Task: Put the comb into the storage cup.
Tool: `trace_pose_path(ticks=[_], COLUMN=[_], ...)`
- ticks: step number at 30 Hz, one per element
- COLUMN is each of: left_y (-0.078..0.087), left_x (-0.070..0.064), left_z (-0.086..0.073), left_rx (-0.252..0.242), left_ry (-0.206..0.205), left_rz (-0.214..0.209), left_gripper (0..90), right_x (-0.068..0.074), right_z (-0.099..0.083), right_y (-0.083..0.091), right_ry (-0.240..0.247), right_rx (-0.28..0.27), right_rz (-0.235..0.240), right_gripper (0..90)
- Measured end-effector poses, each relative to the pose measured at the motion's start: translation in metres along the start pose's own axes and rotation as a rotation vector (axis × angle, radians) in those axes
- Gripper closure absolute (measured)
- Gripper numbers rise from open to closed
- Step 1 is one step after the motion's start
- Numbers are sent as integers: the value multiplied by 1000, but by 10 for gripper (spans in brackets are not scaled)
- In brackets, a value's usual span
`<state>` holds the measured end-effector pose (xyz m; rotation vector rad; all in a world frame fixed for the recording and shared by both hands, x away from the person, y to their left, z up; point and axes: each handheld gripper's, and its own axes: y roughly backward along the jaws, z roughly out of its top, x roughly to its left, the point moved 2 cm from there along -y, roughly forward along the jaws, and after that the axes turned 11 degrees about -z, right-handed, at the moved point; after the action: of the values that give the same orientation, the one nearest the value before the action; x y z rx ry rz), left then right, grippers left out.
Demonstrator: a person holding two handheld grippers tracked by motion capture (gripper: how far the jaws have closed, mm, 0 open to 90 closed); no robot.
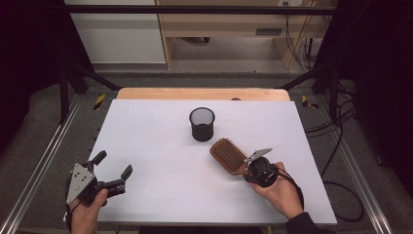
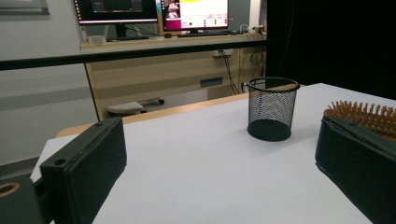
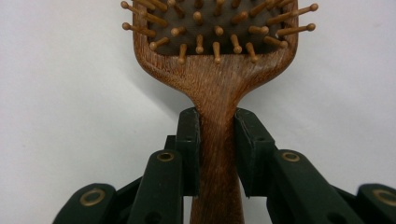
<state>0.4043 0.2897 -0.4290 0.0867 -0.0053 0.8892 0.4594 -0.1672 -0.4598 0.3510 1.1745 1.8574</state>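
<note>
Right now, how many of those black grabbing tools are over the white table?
2. The left tool is held open near the table's front left corner. The right tool is at the front right, shut on the handle of the wooden hairbrush, which lies near the mesh cup.

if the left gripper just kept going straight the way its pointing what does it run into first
Probably the black mesh cup. The left gripper, jaws open, looks across bare white table, with the cup ahead, slightly right of centre. The wooden hairbrush sits further right, so likely a miss, though depth is uncertain.
</note>
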Motion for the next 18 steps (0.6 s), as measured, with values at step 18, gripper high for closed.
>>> trace_pose_path(ticks=[18], left_y=[-86], left_x=[-57], left_z=[46], left_rx=[31], left_ry=[78], left_rz=[-222], left_gripper=[25], right_x=[8], right_z=[24], right_y=[28], right_ry=[-79], right_rx=[-333], right_rz=[24], right_gripper=[731])
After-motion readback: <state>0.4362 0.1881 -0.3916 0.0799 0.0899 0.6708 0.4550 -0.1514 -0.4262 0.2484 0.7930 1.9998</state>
